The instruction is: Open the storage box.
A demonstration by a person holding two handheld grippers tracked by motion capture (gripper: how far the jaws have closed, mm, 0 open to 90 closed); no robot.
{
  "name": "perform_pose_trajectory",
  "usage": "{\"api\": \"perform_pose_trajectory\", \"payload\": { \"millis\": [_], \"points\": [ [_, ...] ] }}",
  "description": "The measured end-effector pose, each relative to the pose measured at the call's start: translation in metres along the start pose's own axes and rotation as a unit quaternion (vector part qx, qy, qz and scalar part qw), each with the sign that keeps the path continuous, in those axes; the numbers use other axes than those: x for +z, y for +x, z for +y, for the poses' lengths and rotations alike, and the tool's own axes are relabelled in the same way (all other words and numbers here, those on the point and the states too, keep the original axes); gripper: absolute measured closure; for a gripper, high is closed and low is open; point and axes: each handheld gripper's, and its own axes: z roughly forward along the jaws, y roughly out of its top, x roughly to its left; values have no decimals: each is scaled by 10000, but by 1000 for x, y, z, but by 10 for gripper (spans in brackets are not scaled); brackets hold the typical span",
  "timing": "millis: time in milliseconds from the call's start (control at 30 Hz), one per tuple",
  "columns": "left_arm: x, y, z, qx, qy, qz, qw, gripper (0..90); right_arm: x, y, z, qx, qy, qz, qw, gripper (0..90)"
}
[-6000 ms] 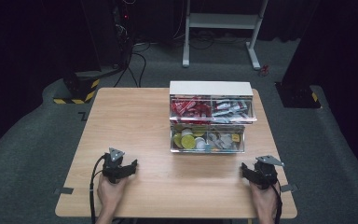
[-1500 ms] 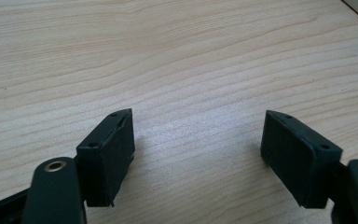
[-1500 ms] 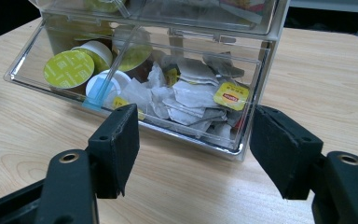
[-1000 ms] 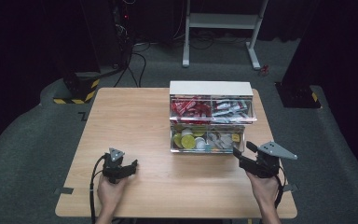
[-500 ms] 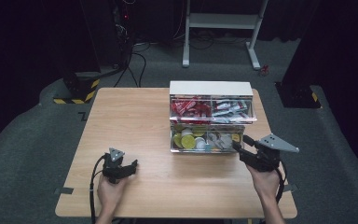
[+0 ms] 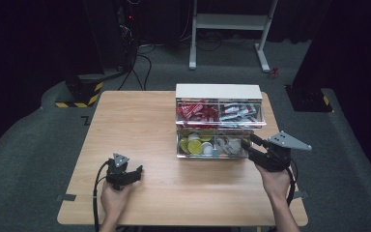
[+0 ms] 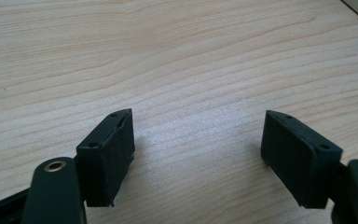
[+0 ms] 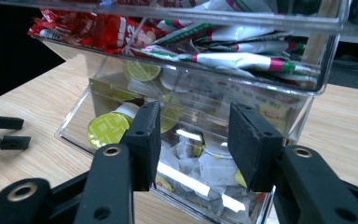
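Observation:
A clear two-tier drawer organizer [image 6: 218, 92] stands mid-table with both drawers pulled out. The upper drawer [image 8: 242, 23] holds red packets and white stick sachets. The lower drawer [image 6: 212, 155] holds yellow-lidded capsules [image 8: 107, 128] on the left and pale sachets [image 8: 200, 168] on the right. My right gripper [image 6: 249, 141] hovers at the lower drawer's right front corner and points into it. In the right gripper view its jaws [image 8: 193, 116] have just been closing. A gap is left and the pads press on nothing. My left gripper [image 6: 134, 173] rests open on the table at front left, with bare wood between its pads [image 7: 198, 126].
The wooden table [image 6: 140, 125] has free surface left of the organizer and along the front. Beyond it the floor is dark, with a white metal stand [image 6: 227, 21], cables and a yellow-black striped base [image 6: 79, 94]. Tape marks the table's front corners.
The right hand has lifted off the table's right front and moved in toward the lower drawer, and its jaws have narrowed. The left hand and its gripper have stayed put.

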Motion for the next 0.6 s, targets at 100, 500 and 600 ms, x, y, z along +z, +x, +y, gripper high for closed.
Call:
{"api": "perform_pose_trajectory", "payload": {
  "millis": [100, 500, 600],
  "points": [
    [0, 0, 0, -7, -2, 0, 10000, 261, 0, 1, 4, -2, 12, 11, 10000, 566],
    [0, 0, 0, -12, -16, -2, 10000, 260, 6, 5, 25, -118, 85, 6, 9999, 625],
    [0, 0, 0, -11, -15, -1, 10000, 260, 8, 6, 30, -137, 104, -14, 9999, 626]
  ]
}}
